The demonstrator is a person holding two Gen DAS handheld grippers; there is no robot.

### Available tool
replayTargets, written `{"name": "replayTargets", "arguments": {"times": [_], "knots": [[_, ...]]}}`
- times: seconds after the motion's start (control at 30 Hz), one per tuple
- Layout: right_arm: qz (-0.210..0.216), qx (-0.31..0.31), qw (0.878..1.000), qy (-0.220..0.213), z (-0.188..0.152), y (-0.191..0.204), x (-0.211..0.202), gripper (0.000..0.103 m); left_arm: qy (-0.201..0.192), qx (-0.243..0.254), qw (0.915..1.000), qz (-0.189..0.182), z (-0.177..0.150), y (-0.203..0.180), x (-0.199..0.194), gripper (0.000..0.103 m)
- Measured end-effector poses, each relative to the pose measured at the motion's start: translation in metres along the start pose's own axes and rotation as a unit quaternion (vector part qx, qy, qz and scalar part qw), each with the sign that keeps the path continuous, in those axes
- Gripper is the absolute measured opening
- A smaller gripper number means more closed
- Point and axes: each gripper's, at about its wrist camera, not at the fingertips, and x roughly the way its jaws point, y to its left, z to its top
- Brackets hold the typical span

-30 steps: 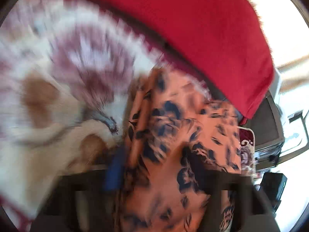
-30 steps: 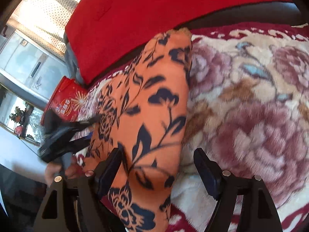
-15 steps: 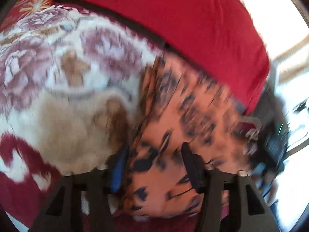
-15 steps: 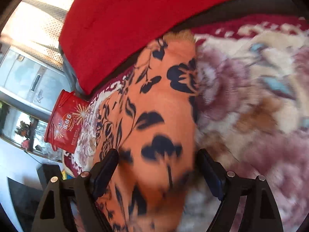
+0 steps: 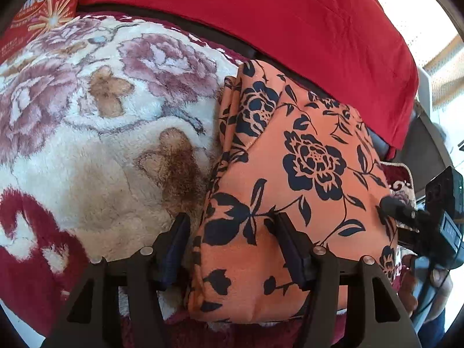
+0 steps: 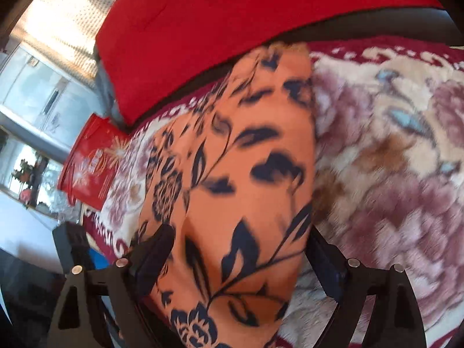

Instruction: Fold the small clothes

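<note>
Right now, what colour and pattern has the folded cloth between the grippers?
The folded cloth is orange with dark navy flowers and leaves; the left wrist view shows it best.

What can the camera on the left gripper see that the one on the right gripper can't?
Only the left wrist view shows the right gripper reaching onto the cloth's far edge, and the stacked folded layers along one side. Only the right wrist view shows the window and cabinets. Both share the orange flowered cloth lying between open fingers, the plush floral blanket, the red cushion and a red printed bag.
</note>
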Motion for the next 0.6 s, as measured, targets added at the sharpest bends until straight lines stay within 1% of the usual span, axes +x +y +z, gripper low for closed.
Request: {"name": "replayTargets", "arguments": {"times": [0.03,0.07,0.1,0.17,0.2,0.23,0.3,0.37,0.43,0.5,0.53,0.57,0.6], "knots": [[0.002,-0.002,1.0,0.009,-0.001,0.002,0.005,0.087,0.001,-0.002,1.0,-0.001,-0.001,-0.003,0.001,0.062],[-0.006,-0.01,1.0,0.018,-0.002,0.005,0.011,0.082,0.001,-0.005,1.0,-0.001,0.0,-0.001,-0.002,0.062],[-0.022,-0.02,0.999,0.019,-0.002,0.009,0.013,0.072,0.001,-0.006,1.0,0.0,0.0,0.0,-0.002,0.062],[-0.039,-0.043,0.998,0.017,0.0,0.02,0.011,0.064,0.002,-0.006,1.0,0.002,0.002,0.0,0.0,0.062],[-0.046,-0.058,0.997,0.014,0.001,0.028,0.007,0.054,0.002,-0.004,1.0,0.004,0.002,0.0,-0.001,0.062],[-0.051,-0.072,0.996,0.009,0.003,0.034,0.001,0.046,0.002,-0.003,1.0,0.006,0.001,-0.002,-0.006,0.062],[-0.05,-0.094,0.994,-0.008,0.007,0.051,-0.017,0.04,0.001,0.0,1.0,0.008,0.0,-0.008,-0.011,0.061],[-0.05,-0.103,0.993,-0.033,0.009,0.061,-0.037,0.039,-0.006,0.004,1.0,-0.002,0.002,-0.02,-0.017,0.061],[-0.05,-0.105,0.991,-0.061,0.01,0.063,-0.061,0.039,-0.02,0.019,0.9992,-0.031,0.002,-0.04,-0.03,0.061],[-0.05,-0.082,0.992,-0.08,0.011,0.047,-0.083,0.039,-0.033,0.044,0.9971,-0.052,0.001,-0.06,-0.041,0.062],[-0.053,-0.064,0.994,-0.077,0.012,0.034,-0.085,0.042,-0.036,0.05,0.9964,-0.058,0.0,-0.065,-0.042,0.068],[-0.057,-0.04,0.995,-0.064,0.012,0.014,-0.083,0.046,-0.038,0.046,0.9965,-0.059,0.0,-0.067,-0.041,0.078],[-0.062,-0.004,0.997,-0.051,0.012,-0.012,-0.077,0.054,-0.036,0.034,0.9975,-0.051,0.0,-0.063,-0.038,0.082]]}}
